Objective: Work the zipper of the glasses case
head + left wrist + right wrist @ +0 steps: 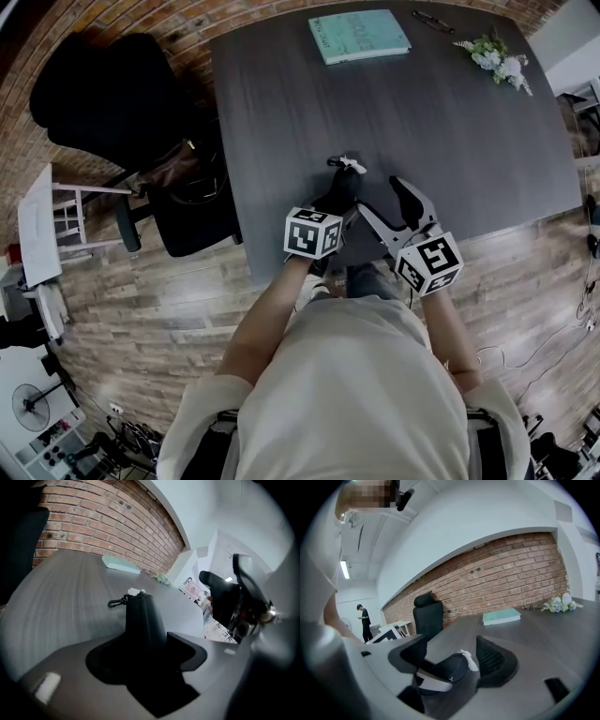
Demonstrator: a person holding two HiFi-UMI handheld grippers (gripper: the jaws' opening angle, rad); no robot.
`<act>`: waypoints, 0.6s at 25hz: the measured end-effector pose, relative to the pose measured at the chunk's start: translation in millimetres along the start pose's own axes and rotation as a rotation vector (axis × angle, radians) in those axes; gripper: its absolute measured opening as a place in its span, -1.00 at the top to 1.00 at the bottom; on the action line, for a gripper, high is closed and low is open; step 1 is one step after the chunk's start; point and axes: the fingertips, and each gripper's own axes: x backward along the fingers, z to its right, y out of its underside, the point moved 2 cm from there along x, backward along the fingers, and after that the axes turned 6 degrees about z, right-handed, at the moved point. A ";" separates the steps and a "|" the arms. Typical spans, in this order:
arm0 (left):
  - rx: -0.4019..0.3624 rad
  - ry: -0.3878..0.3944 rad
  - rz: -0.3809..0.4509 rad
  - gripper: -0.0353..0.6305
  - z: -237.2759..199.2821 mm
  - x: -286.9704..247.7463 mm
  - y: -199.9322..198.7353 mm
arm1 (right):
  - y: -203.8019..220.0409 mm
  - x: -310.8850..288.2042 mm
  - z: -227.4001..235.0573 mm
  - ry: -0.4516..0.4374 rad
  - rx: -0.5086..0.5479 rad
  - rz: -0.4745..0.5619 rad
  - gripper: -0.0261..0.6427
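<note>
Table point(450, 141): glasses case point(140, 616) lies clip-end away; left tongs point(145, 653) clamp it, right tongs point(454, 658) apart.

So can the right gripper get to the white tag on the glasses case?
Probably yes. The right gripper is open, and the glasses case with its white tag lies between its jaws. The left gripper sits at the case's other end, clear of the tag.

Left hand-held gripper point(333, 204) at glasses case point(344, 181); right hand-held gripper point(389, 202) beside.
</note>
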 end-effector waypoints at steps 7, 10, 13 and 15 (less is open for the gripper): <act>-0.065 0.088 0.068 0.11 21.8 54.8 -9.0 | -2.5 9.7 -8.5 0.033 0.090 0.002 0.01; -0.087 0.126 0.113 0.11 34.0 90.3 -15.0 | 2.2 16.5 -24.3 0.004 0.146 -0.030 0.13; -0.109 0.157 0.151 0.11 49.4 126.3 -15.1 | 5.8 23.6 -46.6 -0.040 0.208 -0.052 0.23; -0.117 0.174 0.170 0.11 61.1 149.8 -10.8 | 6.6 28.7 -63.5 -0.064 0.259 -0.066 0.25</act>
